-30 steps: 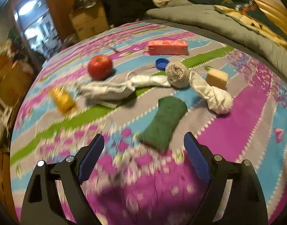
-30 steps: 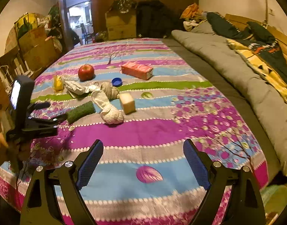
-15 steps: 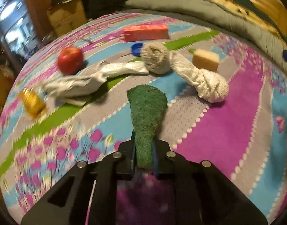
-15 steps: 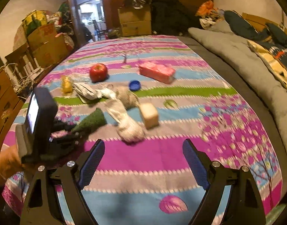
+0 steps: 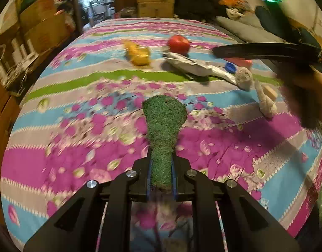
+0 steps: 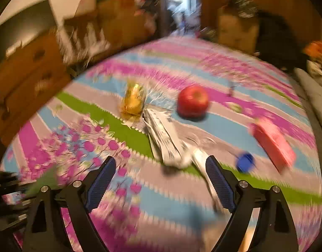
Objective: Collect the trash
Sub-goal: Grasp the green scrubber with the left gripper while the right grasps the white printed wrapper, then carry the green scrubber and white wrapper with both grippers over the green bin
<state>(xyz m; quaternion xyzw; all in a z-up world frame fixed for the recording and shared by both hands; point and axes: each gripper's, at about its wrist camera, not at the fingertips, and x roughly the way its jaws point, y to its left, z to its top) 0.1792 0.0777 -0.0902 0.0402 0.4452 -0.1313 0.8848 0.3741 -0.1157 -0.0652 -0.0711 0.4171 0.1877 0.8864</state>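
Observation:
My left gripper (image 5: 161, 166) is shut on a green scouring pad (image 5: 164, 124) and holds it above the patterned bedspread (image 5: 76, 147). My right gripper (image 6: 161, 178) is open and empty, hovering just short of a crumpled silver wrapper (image 6: 167, 140), which also shows in the left wrist view (image 5: 198, 67). A yellow wrapper (image 6: 133, 100) (image 5: 137, 54) lies to its left. A blue bottle cap (image 6: 245, 163) (image 5: 230, 67) lies at its right. The right wrist view is blurred.
A red apple (image 6: 192, 100) (image 5: 178, 44), a pink box (image 6: 272, 145), a grey sock ball (image 5: 244, 77), a white knotted cloth (image 5: 266, 105) and a tan block (image 5: 271, 92) lie on the bed. Cardboard boxes (image 5: 154, 2) stand behind. A wooden dresser (image 6: 24, 79) is left.
My left gripper closed on the green pad, lifted it and swung left. My right gripper moved forward and left over the bed, close to the silver wrapper.

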